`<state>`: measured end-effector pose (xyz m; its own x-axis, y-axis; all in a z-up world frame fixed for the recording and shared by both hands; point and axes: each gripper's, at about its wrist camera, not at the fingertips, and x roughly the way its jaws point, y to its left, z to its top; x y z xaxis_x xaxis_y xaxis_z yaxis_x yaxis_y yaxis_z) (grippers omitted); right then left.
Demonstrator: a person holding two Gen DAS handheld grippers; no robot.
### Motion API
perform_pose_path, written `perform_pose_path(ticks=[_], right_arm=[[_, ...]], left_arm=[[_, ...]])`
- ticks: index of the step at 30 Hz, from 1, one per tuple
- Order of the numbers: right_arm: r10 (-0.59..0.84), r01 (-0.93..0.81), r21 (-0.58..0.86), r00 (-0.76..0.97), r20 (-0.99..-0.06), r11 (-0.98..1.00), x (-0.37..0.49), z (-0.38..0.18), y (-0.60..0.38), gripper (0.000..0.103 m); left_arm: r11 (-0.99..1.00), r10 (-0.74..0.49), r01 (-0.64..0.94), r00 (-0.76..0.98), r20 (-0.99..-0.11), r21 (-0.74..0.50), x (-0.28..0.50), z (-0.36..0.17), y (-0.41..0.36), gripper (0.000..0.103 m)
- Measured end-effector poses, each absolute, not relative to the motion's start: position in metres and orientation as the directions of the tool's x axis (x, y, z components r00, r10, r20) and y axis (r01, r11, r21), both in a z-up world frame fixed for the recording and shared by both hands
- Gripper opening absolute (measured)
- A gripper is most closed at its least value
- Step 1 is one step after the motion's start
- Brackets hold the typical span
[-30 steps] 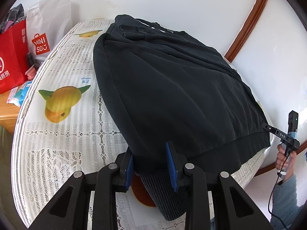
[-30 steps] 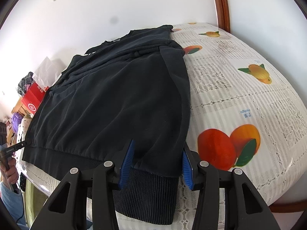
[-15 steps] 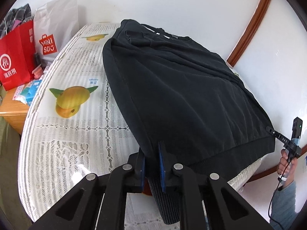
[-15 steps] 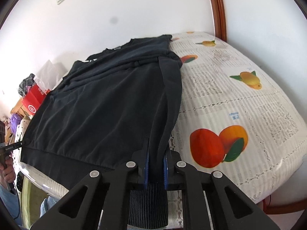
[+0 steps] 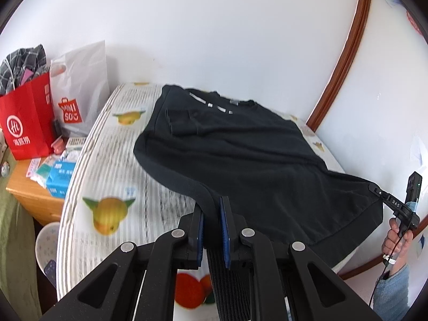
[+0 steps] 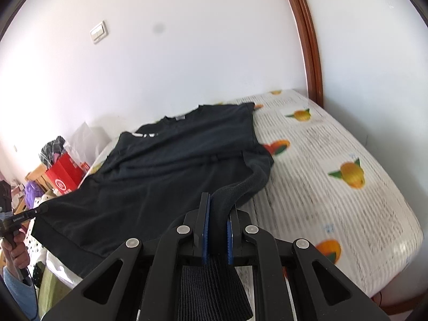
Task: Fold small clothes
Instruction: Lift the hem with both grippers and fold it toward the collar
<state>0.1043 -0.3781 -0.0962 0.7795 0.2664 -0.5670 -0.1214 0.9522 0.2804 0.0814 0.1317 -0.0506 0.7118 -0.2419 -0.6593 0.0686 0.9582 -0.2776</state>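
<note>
Slippage is the main risk: each gripper pinches only a bottom corner of the black sweatshirt (image 5: pixel 240 160), the left gripper (image 5: pixel 211 230) and right gripper (image 6: pixel 217 236) both clamped on the ribbed hem (image 6: pixel 214 289). The garment's body lies on the fruit-print tablecloth (image 6: pixel 334 208); uneven lifting could skew the fold or drag the collar (image 5: pixel 214 101) out of line.
</note>
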Motion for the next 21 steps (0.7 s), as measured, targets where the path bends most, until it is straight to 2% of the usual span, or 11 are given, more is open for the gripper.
perform_pose_path(ticks=[11, 21], right_arm=[[0.272, -0.13, 0.302, 0.826, -0.494, 0.944, 0.194, -0.048, -0.368, 0.01], [0.257, -0.084, 0.348, 0.833, -0.49, 0.934, 0.312, -0.05, -0.361, 0.01]], left_arm=[[0.969, -0.153, -0.006, 0.774, -0.614, -0.249, 0.164, -0.019, 0.143, 0.01], [0.977, -0.073, -0.073, 0.767, -0.638, -0.199, 0.264, -0.031, 0.154, 0.01]])
